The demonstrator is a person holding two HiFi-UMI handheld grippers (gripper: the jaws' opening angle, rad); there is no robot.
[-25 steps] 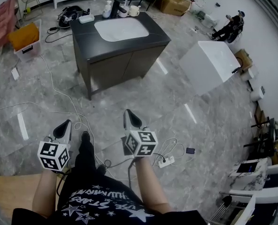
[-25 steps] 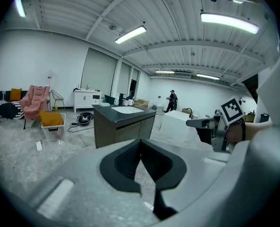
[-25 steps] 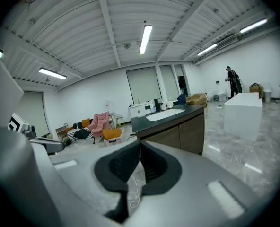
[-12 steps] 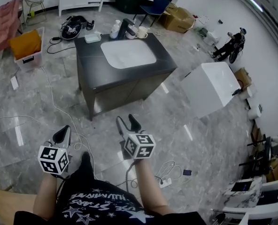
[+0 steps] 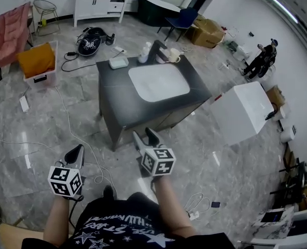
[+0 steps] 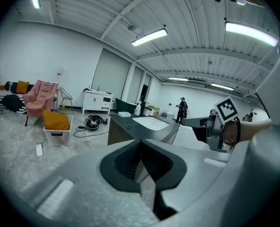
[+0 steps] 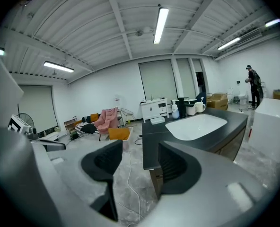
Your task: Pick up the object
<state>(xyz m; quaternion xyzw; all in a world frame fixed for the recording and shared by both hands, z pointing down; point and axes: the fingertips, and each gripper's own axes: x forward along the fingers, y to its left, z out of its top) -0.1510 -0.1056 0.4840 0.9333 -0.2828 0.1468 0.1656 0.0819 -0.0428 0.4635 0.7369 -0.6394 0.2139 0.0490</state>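
Note:
A dark vanity counter with a white sink basin stands ahead of me. At its far edge sit a white soap dish, a white bottle, a dark faucet and a white mug. My right gripper is open with nothing between its jaws, just short of the counter's near edge; in its own view the right gripper points at the counter. My left gripper hangs lower left over the floor, its jaws together and empty. In the left gripper view the left gripper is shut.
A white box-shaped unit stands right of the vanity. A bin with an orange cushion, a pink chair, a white cabinet and a black bag lie beyond. White cables trail over the floor. A person stands far right.
The right jaws have gone from shut to open. Both grippers and the view have come closer to the vanity, which now lies just ahead of the right gripper.

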